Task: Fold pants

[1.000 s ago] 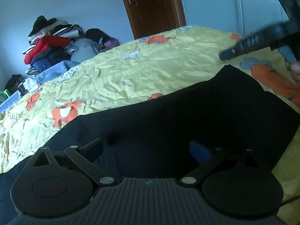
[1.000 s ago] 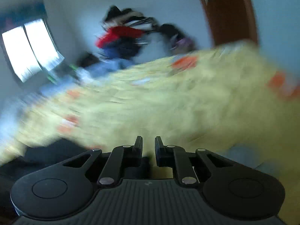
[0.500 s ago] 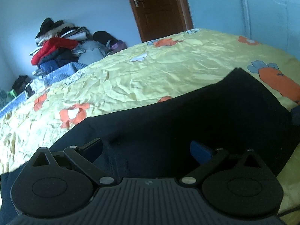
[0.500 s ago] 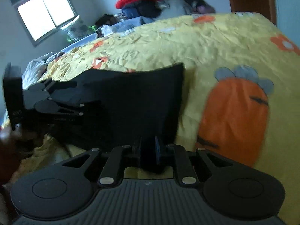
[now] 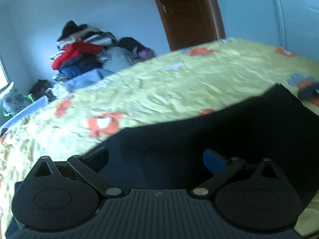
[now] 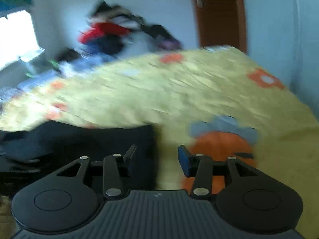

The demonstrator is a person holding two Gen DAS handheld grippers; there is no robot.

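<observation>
The left gripper (image 5: 155,159) hangs over the dark pants (image 5: 199,143) with its jaws spread wide and nothing between them — the cloth lies flat on the yellow bedsheet (image 5: 169,87). To the right, the right gripper (image 6: 157,156) is parted too — empty, at the pants' (image 6: 79,139) right edge beside an orange print (image 6: 219,147).

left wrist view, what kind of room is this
Most likely a home bedroom: a bed with a yellow cartoon-print sheet, a heap of clothes against the wall, and a brown wooden door.
</observation>
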